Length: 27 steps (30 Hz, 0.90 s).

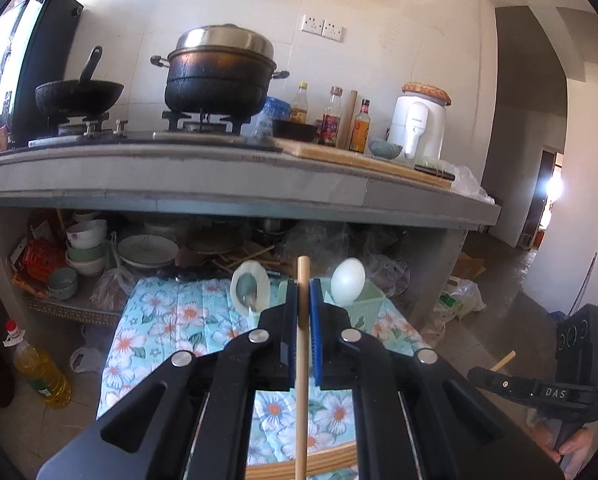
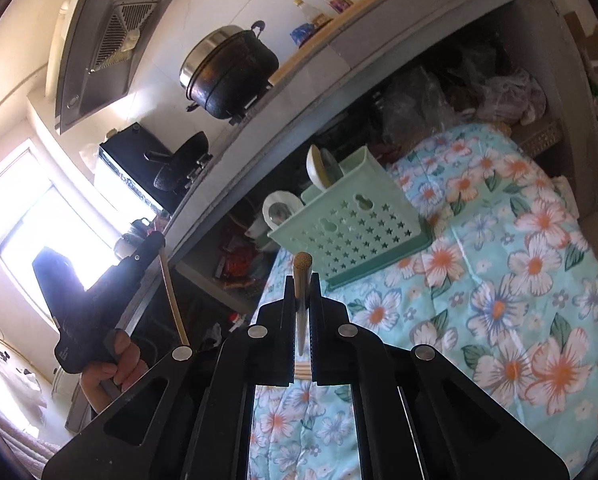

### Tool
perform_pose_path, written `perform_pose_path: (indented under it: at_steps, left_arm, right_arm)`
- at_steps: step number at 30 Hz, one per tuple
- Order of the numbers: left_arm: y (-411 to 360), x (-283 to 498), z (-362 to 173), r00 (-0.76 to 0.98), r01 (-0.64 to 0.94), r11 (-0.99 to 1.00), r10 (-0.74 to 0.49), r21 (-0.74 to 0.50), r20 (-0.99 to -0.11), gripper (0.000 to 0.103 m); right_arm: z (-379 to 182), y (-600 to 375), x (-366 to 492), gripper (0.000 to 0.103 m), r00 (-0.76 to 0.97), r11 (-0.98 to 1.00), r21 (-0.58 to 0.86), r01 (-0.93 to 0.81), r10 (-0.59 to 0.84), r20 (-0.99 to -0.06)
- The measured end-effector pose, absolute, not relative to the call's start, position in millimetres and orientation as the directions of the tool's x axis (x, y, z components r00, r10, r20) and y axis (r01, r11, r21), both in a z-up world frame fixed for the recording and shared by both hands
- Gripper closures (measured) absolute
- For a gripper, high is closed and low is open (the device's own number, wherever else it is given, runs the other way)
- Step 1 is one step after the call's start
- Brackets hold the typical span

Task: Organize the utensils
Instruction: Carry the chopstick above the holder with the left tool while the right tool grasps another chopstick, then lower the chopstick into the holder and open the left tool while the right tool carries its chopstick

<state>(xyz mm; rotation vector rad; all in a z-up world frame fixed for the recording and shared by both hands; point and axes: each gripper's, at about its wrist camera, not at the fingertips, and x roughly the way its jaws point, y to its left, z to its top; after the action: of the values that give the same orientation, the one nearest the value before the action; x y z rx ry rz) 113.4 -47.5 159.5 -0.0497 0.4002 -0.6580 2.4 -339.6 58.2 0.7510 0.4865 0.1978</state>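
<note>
My left gripper (image 1: 303, 300) is shut on a long wooden chopstick (image 1: 301, 360) that stands upright between its blue pads. Behind it a mint-green utensil basket (image 1: 369, 304) holds two white spoons (image 1: 249, 286) (image 1: 347, 280). In the right wrist view my right gripper (image 2: 302, 284) is shut on a thin utensil with a bamboo end (image 2: 301, 270) and a metal shaft. The star-holed basket (image 2: 351, 224) stands just beyond it on the floral cloth (image 2: 499, 260). The left gripper (image 2: 159, 242) shows at the left with its chopstick (image 2: 173, 296) hanging down. The right gripper (image 1: 539, 390) shows at the far right.
A grey counter (image 1: 219, 184) carries a black pot (image 1: 219, 80), a wok (image 1: 79, 94), bottles and a white appliance (image 1: 417, 126). Bowls and plates (image 1: 87, 248) crowd the shelf under it. An oil bottle (image 1: 39, 368) stands on the floor at the left. A wooden rim (image 1: 331, 458) lies below the gripper.
</note>
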Motion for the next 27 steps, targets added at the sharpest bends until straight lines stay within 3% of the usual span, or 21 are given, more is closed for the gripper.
perform_pose_path:
  at_steps: [7,12,17,27]
  left_arm:
    - [-68,154,224,0.776,0.585,0.783,-0.616,-0.214,-0.136,0.098]
    - [-100,202,245,0.797,0.565,0.776,-0.601,-0.281,-0.054,0.098]
    - [-136,257,231,0.81,0.526,0.78,-0.581,-0.34,-0.078,0.098]
    - [-172,307,172,0.847,0.436,0.853,-0.496,-0.286,-0.19,0.098]
  right_arm:
    - [81,-363,0,0.099,0.915,0.739,0.674,-0.001,0.273,-0.299]
    - [79,-367,3,0.099,0.919,0.739,0.674,0.015,0.255,-0.3]
    - [77,-371,6,0.099,0.918,0.741,0.67,0.035,0.241,-0.315]
    - [72,-383,9,0.099,0.916,0.736,0.675,0.057,0.231,-0.329]
